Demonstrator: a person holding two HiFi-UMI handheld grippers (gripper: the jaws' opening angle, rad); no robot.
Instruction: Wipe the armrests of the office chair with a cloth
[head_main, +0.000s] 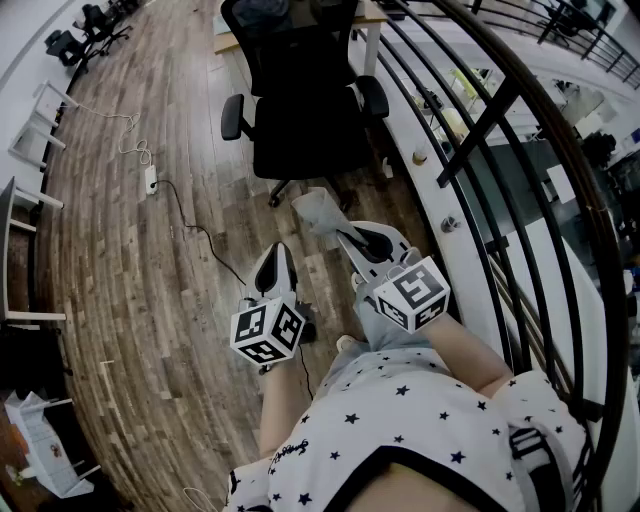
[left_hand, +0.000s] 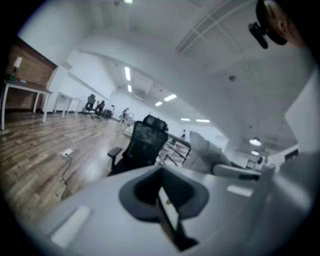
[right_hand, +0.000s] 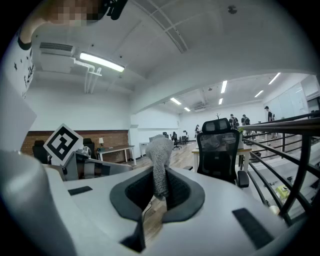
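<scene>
- Right gripper (right_hand: 159, 196): jaws pinching a grey cloth (right_hand: 161, 159), which is standing upright between them.
- Black chair (right_hand: 217, 150): facing the camera ahead, right of the cloth, one armrest (right_hand: 242, 178) showing.
- Marker cube (right_hand: 63, 142): showing at left.
- Railing (right_hand: 300, 165): running along the right edge.

No word, number or brand can be read anywhere in the scene. The only signs are the black-and-white square patterns on the left marker cube (head_main: 268, 333) of the left gripper (head_main: 279, 262) and on the right marker cube (head_main: 412, 292) of the right gripper (head_main: 340, 232). They are made of blocks, not letters, and one more such pattern faces the right gripper view at its left. A short line of dark script sits at the near left hem of the star-printed shirt (head_main: 400, 430), too small to make out.
</scene>
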